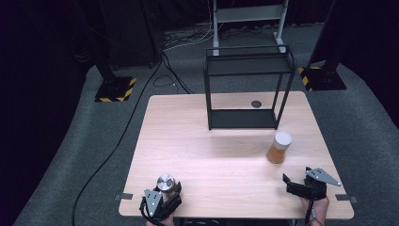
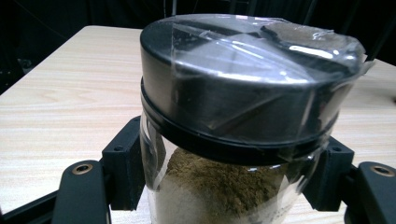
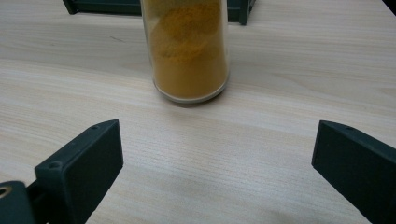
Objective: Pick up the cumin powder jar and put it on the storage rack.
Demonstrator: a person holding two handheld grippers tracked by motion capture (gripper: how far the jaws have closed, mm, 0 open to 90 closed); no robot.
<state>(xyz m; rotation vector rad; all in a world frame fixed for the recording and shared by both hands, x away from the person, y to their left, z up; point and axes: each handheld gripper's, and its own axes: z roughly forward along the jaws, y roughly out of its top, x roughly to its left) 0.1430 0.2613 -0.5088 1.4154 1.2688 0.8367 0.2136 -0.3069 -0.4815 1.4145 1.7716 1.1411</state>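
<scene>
**Observer:** Dark curtains and grey carpet all round, and one pale wooden table [image 1: 226, 155] in the middle. What are you working with?

**Operator:** I'm counting two spice jars and one black wire shelf rack [image 1: 248, 89], which is standing at the far side of the table. I'm holding the first jar, the dark-lidded jar [image 2: 243, 116] of brownish powder, at the near left corner. My left gripper [image 1: 162, 200] is closing its jaws on the glass just below the lid, one pad on each side. I'm gripping there, I think, so the lid's rim is stopping the jar from slipping down.

**Observer:** And the other jar?

**Operator:** The white-capped jar [image 1: 279, 147] of orange powder is standing upright on the right side, just in front of the rack's near right leg. I'm holding my right gripper [image 3: 215, 172] near it on the near side, jaws spread wide and empty, apart from the glass. I'm keeping them that open so they can pass round the jar's body.

**Observer:** Anything on the rack?

**Operator:** Both tiers are looking bare. Judging by the layout, I'm probably getting ready to carry both jars over to it.
</scene>
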